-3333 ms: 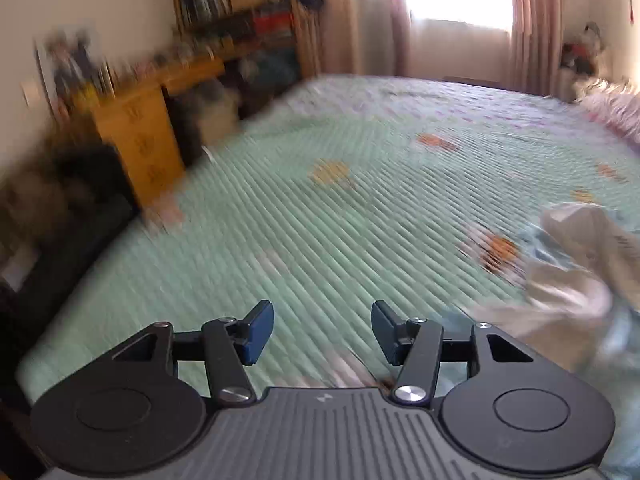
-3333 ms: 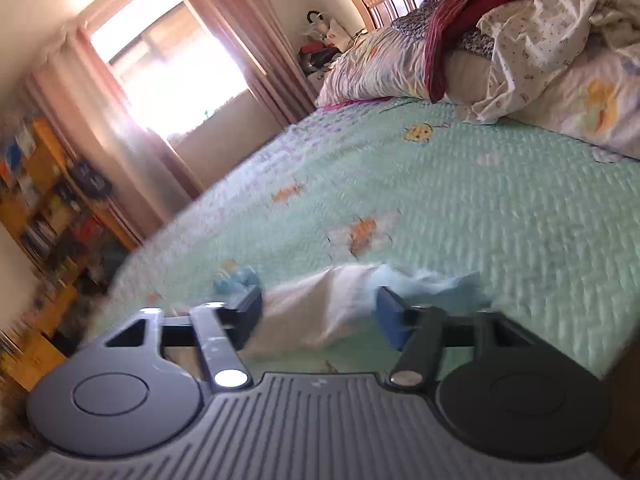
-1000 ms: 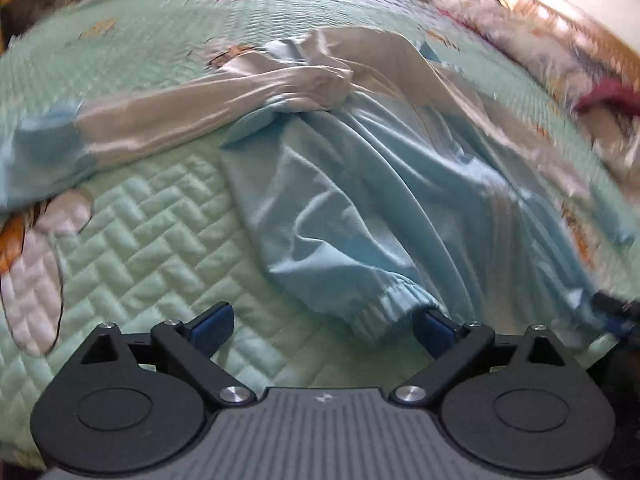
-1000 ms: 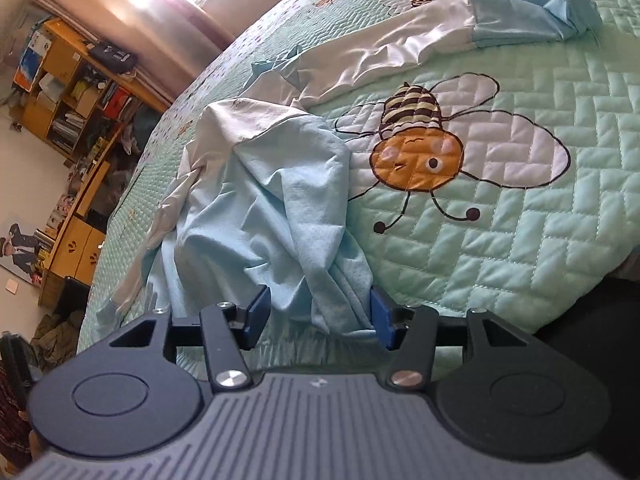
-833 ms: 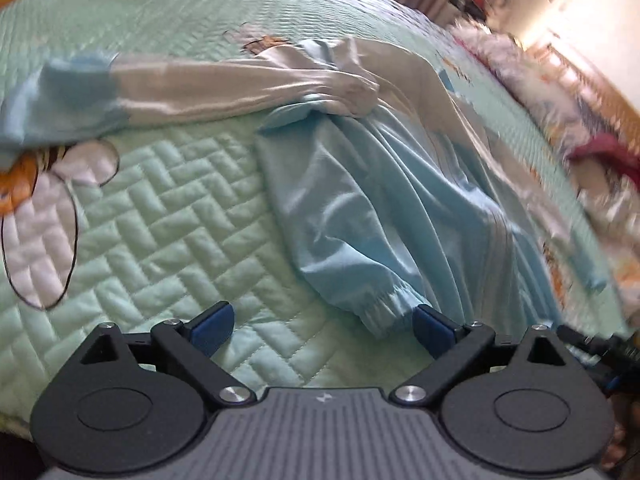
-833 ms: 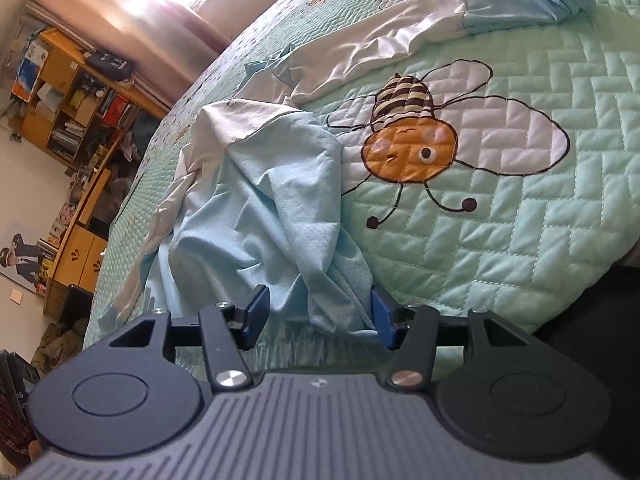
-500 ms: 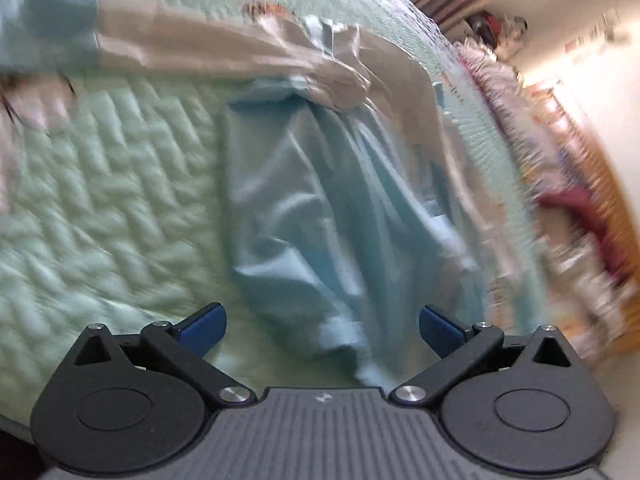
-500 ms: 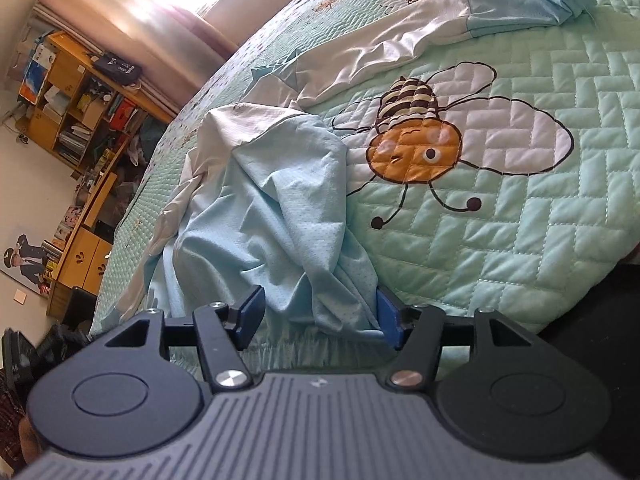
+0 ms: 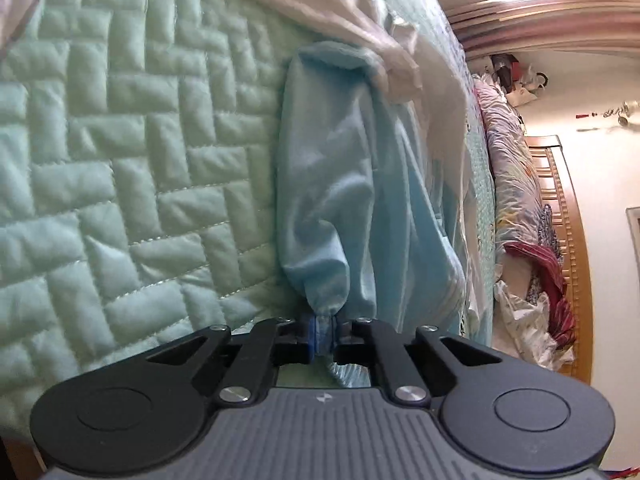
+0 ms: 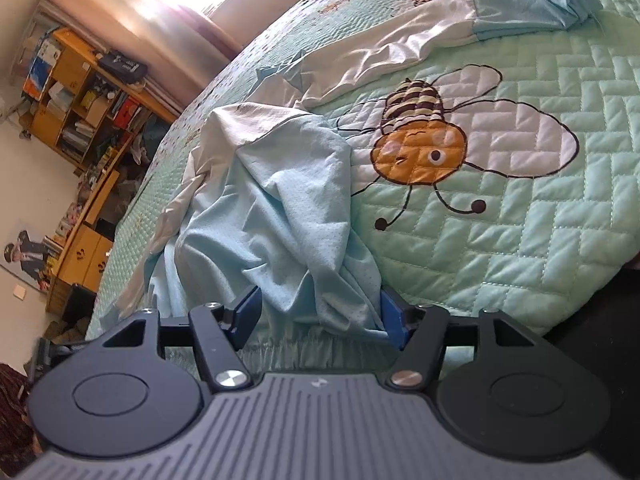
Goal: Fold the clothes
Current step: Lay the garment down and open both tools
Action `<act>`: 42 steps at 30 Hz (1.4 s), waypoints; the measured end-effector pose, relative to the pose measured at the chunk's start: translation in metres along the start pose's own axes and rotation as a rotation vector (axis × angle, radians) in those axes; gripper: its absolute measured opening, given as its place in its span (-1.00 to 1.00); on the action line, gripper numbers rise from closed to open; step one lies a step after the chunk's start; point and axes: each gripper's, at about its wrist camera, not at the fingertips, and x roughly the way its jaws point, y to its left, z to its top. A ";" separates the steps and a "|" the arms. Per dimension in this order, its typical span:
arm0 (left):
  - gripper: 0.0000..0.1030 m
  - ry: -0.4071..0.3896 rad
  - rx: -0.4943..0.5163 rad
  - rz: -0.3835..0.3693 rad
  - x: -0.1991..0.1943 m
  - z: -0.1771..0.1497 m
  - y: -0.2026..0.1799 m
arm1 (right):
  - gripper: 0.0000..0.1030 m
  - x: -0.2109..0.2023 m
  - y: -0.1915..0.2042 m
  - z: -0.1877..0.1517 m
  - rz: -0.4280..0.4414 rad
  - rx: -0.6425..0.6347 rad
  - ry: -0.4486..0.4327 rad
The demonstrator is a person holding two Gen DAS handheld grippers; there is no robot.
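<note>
A: L gripper (image 9: pixel 323 330) — how do the jaws stand?

B: Closing, blue pads pressed together on the gathered hem of the light-blue garment (image 9: pixel 332 184). A bit of elastic edge pokes out behind the pads, toward the gripper body. The rest of the cloth runs away ahead of the jaws.

A: And what's to either side?

B: Green quilted bedspread (image 9: pixel 120 184) left of the jaws; white part of the garment ahead and to the right. Beyond that, far right, crumpled bedding (image 9: pixel 532 280) and a wooden headboard (image 9: pixel 568 240).

A: R gripper (image 10: pixel 320 320)?

B: Jaws apart and opening. A bunched fold of the same garment (image 10: pixel 280 208) sits btwn the blue pads. Cloth lies against the right-hand pad; can't tell if it touches the left one. No pinch seen.

A: Where's the garment overall?

B: Heaped on the bed ahead of the R jaws, one white sleeve w/ a blue cuff (image 10: pixel 532 4) stretched far ahead-right. A bee print (image 10: pixel 424 144) on the bedspread is right of the heap. Shelves (image 10: pixel 80 92) stand far left.
</note>
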 end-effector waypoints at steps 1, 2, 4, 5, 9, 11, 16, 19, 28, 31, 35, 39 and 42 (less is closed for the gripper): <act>-0.85 -0.021 0.037 -0.006 -0.010 -0.002 -0.008 | 0.22 -0.001 0.002 0.001 -0.001 -0.011 0.008; -0.85 -0.043 0.073 -0.013 -0.021 -0.004 -0.015 | -0.07 -0.002 0.003 0.002 -0.002 -0.022 0.017; -0.85 -0.078 0.150 -0.034 -0.049 -0.009 -0.029 | -0.84 -0.004 0.007 0.005 -0.003 -0.043 0.034; -0.85 -0.091 0.197 -0.044 -0.065 -0.013 -0.036 | -0.91 -0.009 0.010 0.006 0.024 -0.039 0.035; -0.69 -0.044 0.263 0.035 -0.086 -0.021 -0.024 | -0.92 -0.039 0.030 0.007 0.126 -0.106 -0.009; -0.61 -0.004 0.171 0.127 -0.071 -0.017 0.011 | -0.91 -0.036 0.025 0.006 0.085 -0.080 -0.001; -0.65 -0.053 0.039 0.009 -0.066 -0.020 0.052 | -0.56 -0.018 -0.003 -0.004 -0.051 0.011 0.015; -0.47 -0.061 0.058 -0.012 -0.070 -0.021 0.050 | 0.05 -0.038 0.003 -0.001 -0.057 -0.035 -0.118; 0.81 -0.288 0.391 0.373 -0.112 -0.022 -0.030 | 0.15 -0.044 -0.032 0.036 -0.048 0.113 -0.238; 0.82 -0.350 0.571 0.462 -0.106 -0.038 -0.061 | 0.15 -0.033 -0.030 0.024 -0.075 0.081 -0.243; 0.96 -0.386 0.812 0.526 -0.068 -0.059 -0.093 | 0.15 -0.025 -0.017 0.021 -0.123 -0.010 -0.245; 0.96 -0.373 0.972 0.565 -0.015 -0.080 -0.096 | 0.15 -0.022 -0.023 0.022 -0.131 0.002 -0.227; 0.97 -0.318 0.924 0.568 0.009 -0.083 -0.070 | 0.15 -0.021 -0.030 0.023 -0.123 0.036 -0.210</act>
